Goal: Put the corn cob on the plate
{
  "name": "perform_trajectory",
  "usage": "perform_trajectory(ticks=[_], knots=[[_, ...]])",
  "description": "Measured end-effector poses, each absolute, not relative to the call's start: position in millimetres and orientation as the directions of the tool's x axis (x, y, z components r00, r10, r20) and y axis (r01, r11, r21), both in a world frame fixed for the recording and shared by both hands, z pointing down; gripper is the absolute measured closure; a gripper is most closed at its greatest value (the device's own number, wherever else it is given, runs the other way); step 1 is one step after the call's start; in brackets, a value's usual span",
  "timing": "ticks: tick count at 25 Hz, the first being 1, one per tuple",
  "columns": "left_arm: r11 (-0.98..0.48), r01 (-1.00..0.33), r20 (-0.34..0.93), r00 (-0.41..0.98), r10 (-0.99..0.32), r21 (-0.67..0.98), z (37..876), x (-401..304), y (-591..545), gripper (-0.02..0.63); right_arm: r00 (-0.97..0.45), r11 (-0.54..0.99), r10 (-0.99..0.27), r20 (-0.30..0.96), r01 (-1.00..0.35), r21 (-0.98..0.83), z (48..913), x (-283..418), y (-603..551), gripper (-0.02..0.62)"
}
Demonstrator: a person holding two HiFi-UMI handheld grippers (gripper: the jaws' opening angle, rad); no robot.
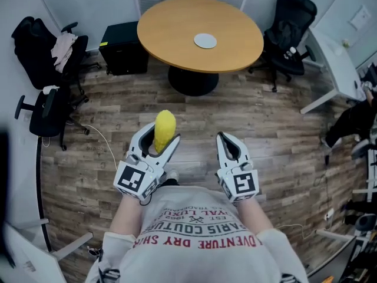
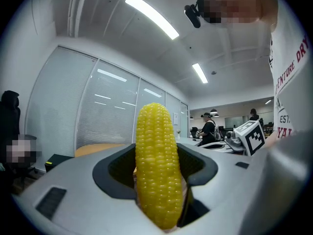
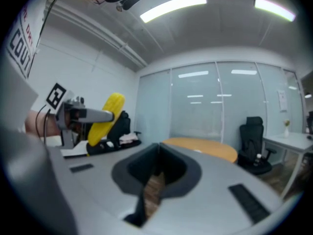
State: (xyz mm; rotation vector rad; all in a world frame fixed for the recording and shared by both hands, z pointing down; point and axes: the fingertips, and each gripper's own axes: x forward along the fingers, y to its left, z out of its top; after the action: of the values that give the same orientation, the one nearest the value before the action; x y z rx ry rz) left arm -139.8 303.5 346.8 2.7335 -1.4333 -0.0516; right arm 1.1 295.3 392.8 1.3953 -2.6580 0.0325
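Observation:
A yellow corn cob (image 1: 164,130) stands upright in my left gripper (image 1: 158,147), whose jaws are shut on its lower half. In the left gripper view the corn cob (image 2: 157,165) fills the middle between the grey jaws. From the right gripper view the corn cob (image 3: 105,119) shows at the left. My right gripper (image 1: 229,148) is held beside it, jaws shut with nothing between them. A small white plate (image 1: 205,40) lies on the round wooden table (image 1: 177,34) far ahead, well beyond both grippers.
Black office chairs stand at the left (image 1: 50,108) and at the back right (image 1: 290,31). A black box (image 1: 122,55) sits on the wood floor by the table. A white desk (image 1: 339,69) is at the right. A person's white printed shirt (image 1: 197,234) fills the bottom.

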Motion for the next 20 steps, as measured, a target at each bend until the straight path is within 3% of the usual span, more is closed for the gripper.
perform_trajectory(ticks=[10, 20], knots=[[-0.644, -0.760, -0.008, 0.646, -0.763, 0.090, 349, -196, 215, 0.328, -0.488, 0.503, -0.851, 0.193, -0.863, 0.038, 406, -56, 225, 0.565], [-0.635, -0.764, 0.010, 0.640, -0.768, 0.117, 368, -192, 145, 0.328, -0.491, 0.503, -0.844, 0.217, -0.864, 0.001, 427, -50, 152, 0.565]])
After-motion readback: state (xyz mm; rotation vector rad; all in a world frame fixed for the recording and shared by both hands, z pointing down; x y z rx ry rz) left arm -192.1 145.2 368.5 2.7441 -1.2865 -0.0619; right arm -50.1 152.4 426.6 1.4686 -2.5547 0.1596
